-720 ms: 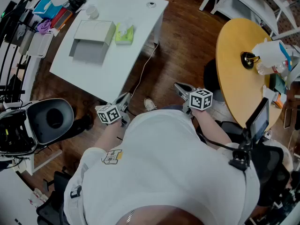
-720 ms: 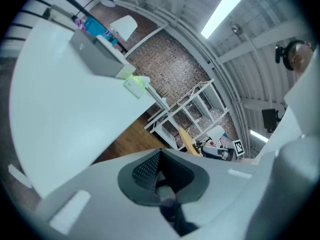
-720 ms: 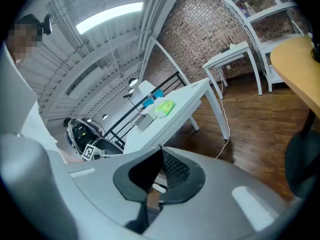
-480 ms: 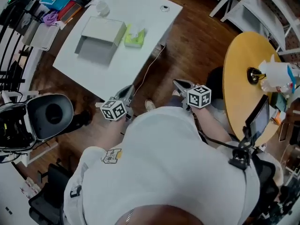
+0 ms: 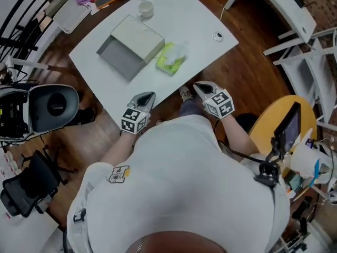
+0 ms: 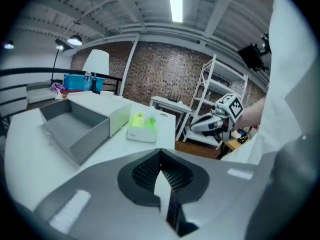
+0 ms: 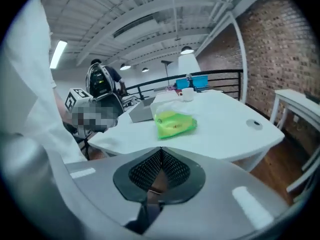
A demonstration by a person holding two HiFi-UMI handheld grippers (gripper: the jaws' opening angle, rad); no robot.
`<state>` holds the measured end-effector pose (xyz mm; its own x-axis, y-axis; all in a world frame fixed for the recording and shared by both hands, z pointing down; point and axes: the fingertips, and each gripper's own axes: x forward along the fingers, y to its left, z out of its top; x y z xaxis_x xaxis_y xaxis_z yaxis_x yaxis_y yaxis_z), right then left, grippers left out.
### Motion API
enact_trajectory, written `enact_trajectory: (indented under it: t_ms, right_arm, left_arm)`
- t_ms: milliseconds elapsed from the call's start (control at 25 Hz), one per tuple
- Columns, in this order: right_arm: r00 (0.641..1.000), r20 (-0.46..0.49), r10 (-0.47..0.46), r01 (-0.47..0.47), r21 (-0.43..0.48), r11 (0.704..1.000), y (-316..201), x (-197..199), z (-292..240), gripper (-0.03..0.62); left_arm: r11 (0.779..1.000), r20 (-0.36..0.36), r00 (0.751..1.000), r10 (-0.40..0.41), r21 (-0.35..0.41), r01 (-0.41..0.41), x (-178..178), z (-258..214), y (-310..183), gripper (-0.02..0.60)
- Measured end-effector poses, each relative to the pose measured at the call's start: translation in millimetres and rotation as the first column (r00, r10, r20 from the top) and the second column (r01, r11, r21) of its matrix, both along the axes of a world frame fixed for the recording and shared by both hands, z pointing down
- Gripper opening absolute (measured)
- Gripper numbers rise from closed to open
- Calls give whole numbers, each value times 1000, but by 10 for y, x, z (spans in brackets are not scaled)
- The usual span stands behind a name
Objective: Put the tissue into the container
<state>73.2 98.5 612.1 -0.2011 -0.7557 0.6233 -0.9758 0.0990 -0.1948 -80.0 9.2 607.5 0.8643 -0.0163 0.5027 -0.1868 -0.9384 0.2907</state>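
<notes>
White table (image 5: 195,15) — tissue (image 5: 171,58) lies beyond left gripper (image 5: 149,95) and right gripper (image 5: 197,87), both closed.

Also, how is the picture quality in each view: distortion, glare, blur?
Head view: sharp, evenly lit, the white table bright. Left gripper view: strong fisheye, dark corners, the ceiling lamp glares. Right gripper view: same fisheye and dark corners; the green tissue pack looks sharp.

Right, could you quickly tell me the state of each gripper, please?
Left gripper: closed, holding nothing.
Right gripper: closed, holding nothing.
</notes>
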Motion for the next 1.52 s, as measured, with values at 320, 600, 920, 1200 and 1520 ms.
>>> enact_trajectory:
  t_ms: [320,600,920,1200,1520]
  right_arm:
    - [854,-148,-499,493,-77,867,-730,760,22,119]
    - [393,-281,-875,866,-205,455,-1268,936,252,331]
    - [-40,-278,-960,941,-332,57,-1665,627,553,485]
    - [-109,-273,-956,939,-344,-9,-1607,483,592,394]
    - [-25,-264,-964,944,-324,64,-1418,352,482,347]
  left_arm:
    - [981,211,976,-44,194,3,610,128,-211,89]
    - [956,383,922,-49,285,-67,923,407,-342,354]
    - [943,473,879,-57,315,-108,1179,561,-597,453]
    - [950,493,869,-50,292,-111,1229,557,-715,435]
    - [942,493,870,-19,299,-149,1111,467,-634,307]
